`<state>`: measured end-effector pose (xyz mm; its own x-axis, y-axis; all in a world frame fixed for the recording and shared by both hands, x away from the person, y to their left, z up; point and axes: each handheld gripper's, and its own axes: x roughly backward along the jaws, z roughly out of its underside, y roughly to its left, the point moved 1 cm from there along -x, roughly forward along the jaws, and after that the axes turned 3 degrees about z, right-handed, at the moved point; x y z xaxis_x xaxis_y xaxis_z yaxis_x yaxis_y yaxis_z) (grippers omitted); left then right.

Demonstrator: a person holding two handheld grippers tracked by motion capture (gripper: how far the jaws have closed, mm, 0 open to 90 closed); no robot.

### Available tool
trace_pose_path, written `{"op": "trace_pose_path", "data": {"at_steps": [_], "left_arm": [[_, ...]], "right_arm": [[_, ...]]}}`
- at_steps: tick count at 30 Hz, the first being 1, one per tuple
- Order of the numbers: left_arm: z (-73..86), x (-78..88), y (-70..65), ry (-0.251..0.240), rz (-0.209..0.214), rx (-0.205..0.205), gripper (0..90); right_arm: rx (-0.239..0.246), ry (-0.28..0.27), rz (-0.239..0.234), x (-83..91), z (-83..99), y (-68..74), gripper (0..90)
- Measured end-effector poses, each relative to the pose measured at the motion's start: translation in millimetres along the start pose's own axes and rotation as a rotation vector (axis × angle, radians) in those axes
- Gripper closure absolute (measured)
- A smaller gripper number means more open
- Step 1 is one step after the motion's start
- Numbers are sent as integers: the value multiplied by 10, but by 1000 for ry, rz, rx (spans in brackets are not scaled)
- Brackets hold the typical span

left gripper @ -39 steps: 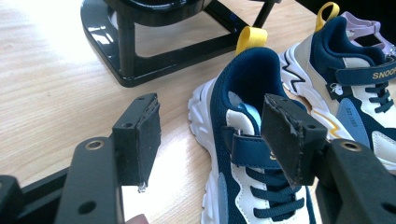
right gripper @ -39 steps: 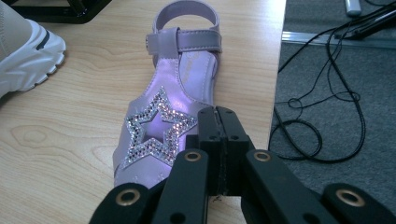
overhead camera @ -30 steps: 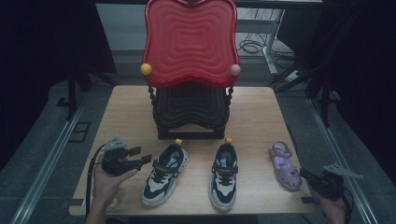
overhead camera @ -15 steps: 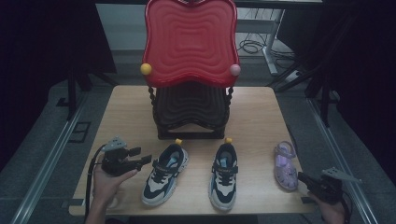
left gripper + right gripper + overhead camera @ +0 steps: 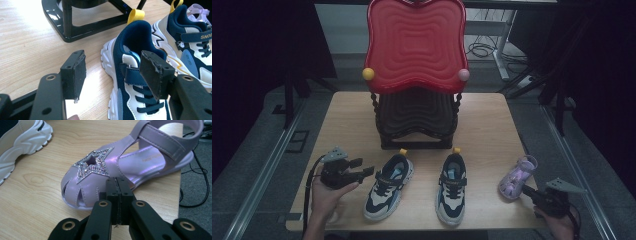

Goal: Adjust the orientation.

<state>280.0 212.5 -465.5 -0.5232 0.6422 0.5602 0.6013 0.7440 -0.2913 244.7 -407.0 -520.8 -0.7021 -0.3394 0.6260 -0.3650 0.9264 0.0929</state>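
Right tool (image 5: 117, 182), jaws clenched with nothing between them, touches the toe of the purple sandal (image 5: 130, 162) near the desk's (image 5: 492, 125) right edge. Left tool (image 5: 362, 172) stands released beside the left sneaker (image 5: 388, 186).

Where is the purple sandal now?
In the high view, the purple sandal lies at the table's front right edge, right of both sneakers, just ahead of the shut right gripper.

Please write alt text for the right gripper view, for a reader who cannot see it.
The right gripper, jaws shut together and empty, points at the toe of a lilac sandal with a rhinestone star, lying on the wooden table near its edge. A white sneaker sole is at upper left.
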Motion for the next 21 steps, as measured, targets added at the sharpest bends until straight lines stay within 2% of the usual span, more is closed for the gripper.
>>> {"op": "trace_pose_path", "data": {"at_steps": [16,21], "left_arm": [[24,20,52,6,-6,14,380],[26,27,63,10,-9,14,380]], "right_arm": [[62,14,-51,-114,-75,202,896],[91,25,-45,-198,-117,314,896]]}}
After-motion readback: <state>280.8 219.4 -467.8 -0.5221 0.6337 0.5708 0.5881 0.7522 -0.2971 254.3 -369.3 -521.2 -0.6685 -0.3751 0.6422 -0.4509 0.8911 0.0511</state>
